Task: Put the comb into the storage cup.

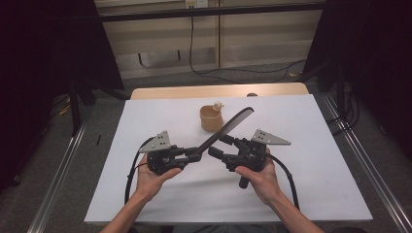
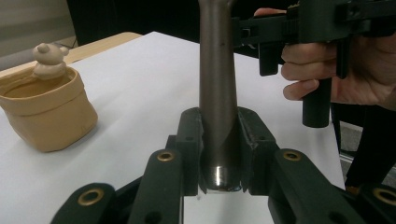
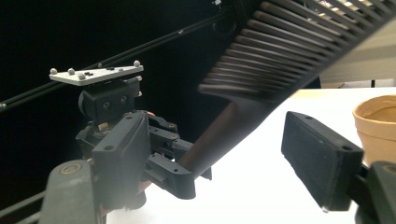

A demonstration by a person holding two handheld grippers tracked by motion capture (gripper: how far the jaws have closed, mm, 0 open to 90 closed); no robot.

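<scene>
Black comb (image 1: 228, 128) held in the air above the middle of the white surface (image 1: 145, 194), slanting from the left tool (image 1: 197, 155) up toward the far right. Left tool: jaws clamped tight on the handle end of the comb, as the left gripper view shows, with the handle (image 2: 218, 93) rising straight between the two jaws. Right tool (image 1: 217, 144): jaws part-way apart and not pressing the comb; in the right gripper view one pad (image 3: 320, 158) stands clear at the right while the comb's handle and teeth (image 3: 289, 51) pass between the jaws. The two tools sit close together, nearly tip to tip, over the surface's centre. Tan cup (image 1: 211, 119) with a small bear figure on its rim stands on the surface toward the far edge, just behind the comb and apart from both tools. Bare surface extends to the left, right and near edges. A strip of wood (image 1: 218, 91) shows along the far edge.
</scene>
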